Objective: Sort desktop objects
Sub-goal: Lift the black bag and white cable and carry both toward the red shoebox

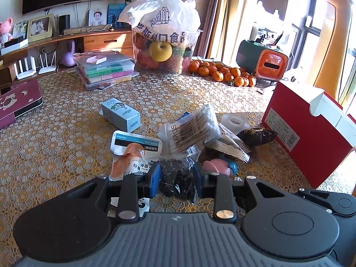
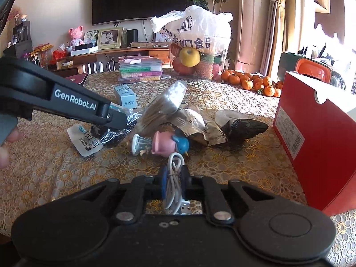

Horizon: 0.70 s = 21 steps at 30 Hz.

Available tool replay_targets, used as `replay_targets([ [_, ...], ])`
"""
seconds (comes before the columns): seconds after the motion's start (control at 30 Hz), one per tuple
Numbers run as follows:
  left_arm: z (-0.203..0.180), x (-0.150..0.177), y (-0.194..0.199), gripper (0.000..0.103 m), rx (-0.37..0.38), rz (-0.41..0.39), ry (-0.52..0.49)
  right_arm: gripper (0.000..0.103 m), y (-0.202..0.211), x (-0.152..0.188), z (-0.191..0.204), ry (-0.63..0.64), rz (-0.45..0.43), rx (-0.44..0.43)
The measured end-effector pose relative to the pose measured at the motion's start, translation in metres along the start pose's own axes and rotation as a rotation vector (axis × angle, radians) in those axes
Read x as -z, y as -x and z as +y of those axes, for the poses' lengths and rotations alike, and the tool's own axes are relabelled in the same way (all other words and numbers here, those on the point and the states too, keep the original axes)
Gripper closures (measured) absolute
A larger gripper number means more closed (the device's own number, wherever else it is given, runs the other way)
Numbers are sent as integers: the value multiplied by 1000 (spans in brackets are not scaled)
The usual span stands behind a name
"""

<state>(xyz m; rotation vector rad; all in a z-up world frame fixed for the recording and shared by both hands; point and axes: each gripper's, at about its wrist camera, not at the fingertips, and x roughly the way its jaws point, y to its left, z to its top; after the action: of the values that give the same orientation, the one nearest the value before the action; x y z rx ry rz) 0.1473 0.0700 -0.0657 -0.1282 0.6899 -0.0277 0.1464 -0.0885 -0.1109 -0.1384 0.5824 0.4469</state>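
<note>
Barely begun, by look of it. Left gripper point(image 1: 176, 174) clamped on clear bag of small black parts point(image 1: 178, 178), bag low over table point(image 1: 55, 146) near its front edge. Right gripper point(image 2: 174, 179) pinching coiled white USB cable point(image 2: 174, 184). Unsorted heap mid-table: cotton swab pack point(image 1: 193, 129), blue carton point(image 1: 121, 114), pink-and-blue toy point(image 2: 169, 144), black wrapper point(image 2: 244, 128). Red box point(image 2: 316, 138) at right edge; whether destination, cannot tell.

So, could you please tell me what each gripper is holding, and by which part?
The left gripper pinches a clear bag of small black parts across its middle. The right gripper clamps a coiled white cable around its bundled middle.
</note>
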Motion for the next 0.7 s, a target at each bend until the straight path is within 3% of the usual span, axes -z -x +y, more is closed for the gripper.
replay_targets([
  [0.7, -48, -15, 56, 72, 75, -22, -62, 93, 85, -30, -41, -85, -93, 18],
])
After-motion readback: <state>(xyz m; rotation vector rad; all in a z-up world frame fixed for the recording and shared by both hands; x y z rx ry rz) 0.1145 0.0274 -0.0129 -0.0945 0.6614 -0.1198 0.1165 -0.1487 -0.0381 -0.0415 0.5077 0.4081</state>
